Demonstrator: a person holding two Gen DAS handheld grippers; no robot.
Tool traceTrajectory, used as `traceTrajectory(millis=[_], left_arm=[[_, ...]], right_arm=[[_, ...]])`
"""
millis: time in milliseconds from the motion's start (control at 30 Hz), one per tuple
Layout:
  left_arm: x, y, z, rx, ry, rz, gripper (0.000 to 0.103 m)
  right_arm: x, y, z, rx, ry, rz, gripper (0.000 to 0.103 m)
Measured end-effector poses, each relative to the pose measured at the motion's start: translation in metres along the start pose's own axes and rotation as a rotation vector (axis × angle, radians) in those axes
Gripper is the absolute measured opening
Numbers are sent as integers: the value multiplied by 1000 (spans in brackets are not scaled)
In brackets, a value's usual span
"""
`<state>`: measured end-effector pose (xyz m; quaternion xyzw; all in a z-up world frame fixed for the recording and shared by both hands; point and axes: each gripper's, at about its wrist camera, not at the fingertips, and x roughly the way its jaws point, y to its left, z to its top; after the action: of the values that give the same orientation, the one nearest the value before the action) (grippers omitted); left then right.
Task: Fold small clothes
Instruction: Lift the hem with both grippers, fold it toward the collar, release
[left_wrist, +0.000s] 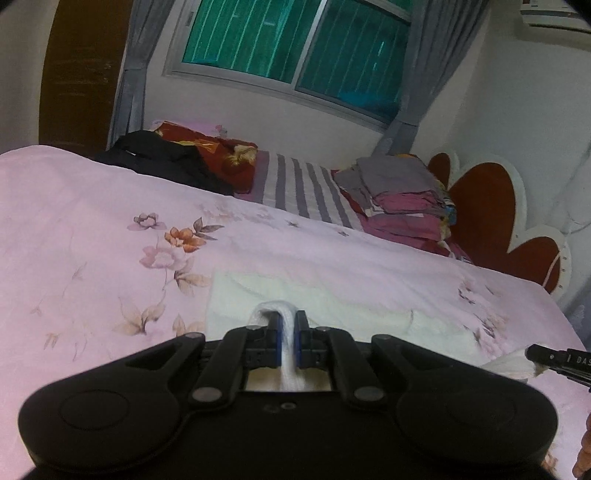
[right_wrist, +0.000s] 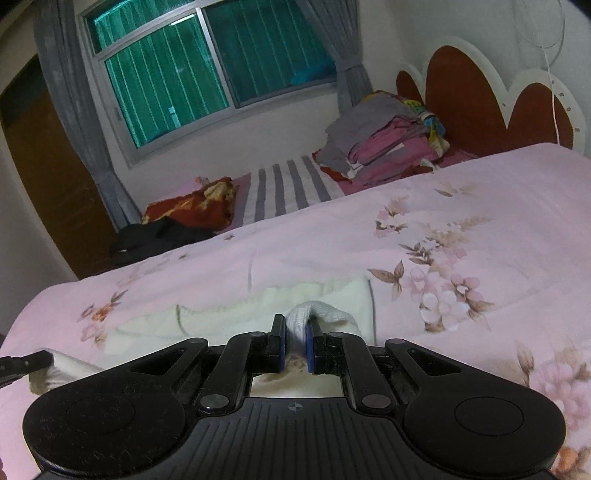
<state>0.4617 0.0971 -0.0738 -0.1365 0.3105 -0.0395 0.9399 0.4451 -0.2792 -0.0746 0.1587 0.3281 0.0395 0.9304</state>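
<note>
A small cream-white garment (left_wrist: 332, 310) lies flat on the pink floral bedspread (left_wrist: 92, 221). My left gripper (left_wrist: 287, 317) is shut on a bunched white edge of it, the cloth looping over the left finger. In the right wrist view the same garment (right_wrist: 229, 314) spreads ahead and to the left, and my right gripper (right_wrist: 295, 321) is shut on another bunched white edge. The right gripper's tip (left_wrist: 535, 354) shows at the right edge of the left wrist view with cloth at it. The left gripper's tip (right_wrist: 37, 360) appears at the left edge of the right wrist view.
A stack of folded grey and pink clothes (left_wrist: 402, 195) sits near the red heart-shaped headboard (left_wrist: 484, 214). A black garment (left_wrist: 162, 158) and a red patterned pillow (left_wrist: 214, 151) lie at the far side by a striped sheet (left_wrist: 295, 188). A window with grey curtains (left_wrist: 295, 48) is behind.
</note>
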Motion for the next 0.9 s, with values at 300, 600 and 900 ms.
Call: traceTrajectory(millis=[300,600,900], left_arm=[[49,-6,17,-8,45,53,6],[97,-4,19,-30,106,116,6],[127,-2,23,-46,141,155,11]], right_arm=[[56,-10,21,53,41,-8,10],[109,-32,25,139,130,-42,10],[139,-36,29,131,162,-52,10]])
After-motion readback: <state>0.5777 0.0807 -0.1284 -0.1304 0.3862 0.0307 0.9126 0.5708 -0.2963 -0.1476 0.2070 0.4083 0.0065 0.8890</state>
